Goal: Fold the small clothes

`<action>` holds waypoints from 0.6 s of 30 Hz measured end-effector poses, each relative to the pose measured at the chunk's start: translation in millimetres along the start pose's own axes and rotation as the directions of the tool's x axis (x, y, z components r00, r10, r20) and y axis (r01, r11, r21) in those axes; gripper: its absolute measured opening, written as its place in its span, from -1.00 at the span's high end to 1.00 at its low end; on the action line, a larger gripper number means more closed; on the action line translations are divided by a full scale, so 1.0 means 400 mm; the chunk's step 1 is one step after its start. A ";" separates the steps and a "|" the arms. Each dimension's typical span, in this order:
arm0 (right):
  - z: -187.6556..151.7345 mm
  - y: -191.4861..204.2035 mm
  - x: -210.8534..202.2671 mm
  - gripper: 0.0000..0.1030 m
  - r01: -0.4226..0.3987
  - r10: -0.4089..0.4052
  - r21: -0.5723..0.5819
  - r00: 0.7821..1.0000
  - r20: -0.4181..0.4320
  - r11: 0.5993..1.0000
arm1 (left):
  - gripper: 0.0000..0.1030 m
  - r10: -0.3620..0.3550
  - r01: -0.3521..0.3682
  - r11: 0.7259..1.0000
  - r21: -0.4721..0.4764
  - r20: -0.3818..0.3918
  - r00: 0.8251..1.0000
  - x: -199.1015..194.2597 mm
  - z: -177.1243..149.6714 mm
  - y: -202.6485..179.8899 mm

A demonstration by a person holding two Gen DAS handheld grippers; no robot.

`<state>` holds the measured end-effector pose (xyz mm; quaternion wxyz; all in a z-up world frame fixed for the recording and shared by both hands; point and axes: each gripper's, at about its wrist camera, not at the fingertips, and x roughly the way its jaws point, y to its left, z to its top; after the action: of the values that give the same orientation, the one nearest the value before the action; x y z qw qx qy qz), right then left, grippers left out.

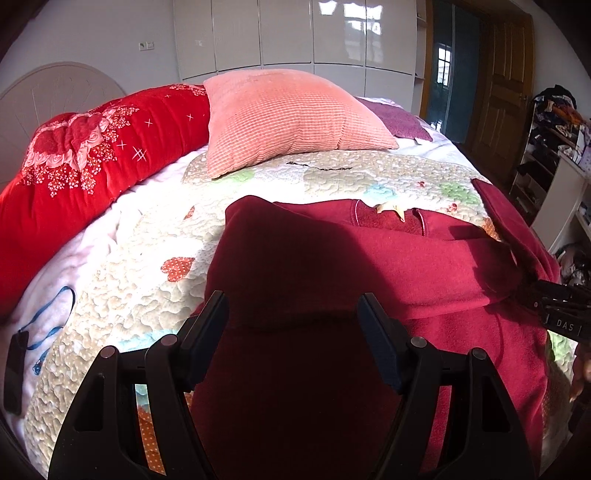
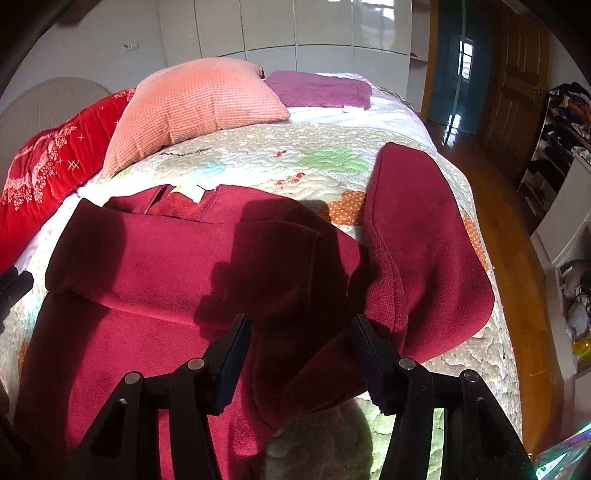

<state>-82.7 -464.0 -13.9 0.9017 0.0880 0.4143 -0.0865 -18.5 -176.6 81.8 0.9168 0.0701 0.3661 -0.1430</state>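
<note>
Sunlit bedding filled both views: a quilted patchwork bedspread (image 2: 258,155) was spread over the bed, and on it a dark red fleece top (image 2: 155,266) was laid flat, its collar towards the pink pillow (image 2: 192,107). One sleeve was already folded across the chest, so that its long axis ran across the bed. The other sleeve (image 2: 417,236) was stretched away towards the far edge, its shoulder end just beside the right hand-held gripper (image 2: 299,325). That gripper's jaws were held apart with bunched fleece between them; whether the pads pressed on it could not be told. The left hand-held gripper (image 1: 291,306) was seen wide open and empty above the body of the top. The free sleeve was judged nearer the right hand. White wardrobe doors (image 1: 295,33) and a wooden door (image 1: 506,85) were seen behind.
</note>
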 end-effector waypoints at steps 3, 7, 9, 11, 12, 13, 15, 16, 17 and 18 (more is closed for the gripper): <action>-0.001 -0.010 -0.030 -0.05 -0.042 0.042 -0.004 0.998 0.042 0.999 | -0.41 0.001 -0.001 1.000 0.012 -0.006 1.000 0.030 0.004 -0.023; 0.040 -0.034 -0.074 -0.14 -0.044 0.041 0.021 0.990 0.138 0.999 | -0.41 -0.036 0.036 0.999 0.001 -0.035 0.999 0.094 0.013 -0.050; 0.078 -0.052 -0.070 -0.33 -0.005 -0.002 0.039 0.988 0.157 0.999 | -0.41 -0.065 0.064 0.998 -0.011 -0.053 0.997 0.128 0.016 -0.060; 0.122 -0.072 -0.046 -0.34 0.038 -0.047 0.057 0.986 0.159 0.998 | -0.41 -0.081 0.079 0.997 -0.023 -0.072 0.994 0.160 0.017 -0.068; 0.146 -0.083 -0.029 -0.34 0.049 -0.059 0.067 0.986 0.156 0.997 | -0.41 -0.091 0.089 0.996 -0.031 -0.082 0.992 0.175 0.018 -0.072; 0.170 -0.093 -0.009 -0.34 0.052 -0.063 0.078 0.988 0.144 0.996 | -0.41 -0.103 0.100 0.994 -0.040 -0.090 0.991 0.187 0.018 -0.075; 0.215 -0.117 0.040 -0.34 0.054 -0.067 0.112 0.992 0.110 0.992 | -0.41 -0.125 0.120 0.991 -0.054 -0.105 0.987 0.212 0.013 -0.080; 0.236 -0.128 0.065 -0.34 0.067 -0.079 0.127 0.992 0.095 0.990 | -0.41 -0.124 0.118 0.992 -0.054 -0.111 0.986 0.222 0.010 -0.083; 0.256 -0.137 0.092 -0.34 0.085 -0.096 0.134 0.992 0.079 0.987 | -0.41 -0.120 0.115 0.992 -0.050 -0.112 0.986 0.229 0.005 -0.084; 0.276 -0.145 0.116 -0.34 0.105 -0.114 0.135 0.991 0.064 0.985 | -0.47 -0.124 0.119 0.992 -0.049 -0.109 0.986 0.233 0.000 -0.086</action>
<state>14.5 -549.5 16.4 0.9021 0.1210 0.3795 -0.1661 35.2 -228.9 16.6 0.8858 0.0359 0.4233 -0.1867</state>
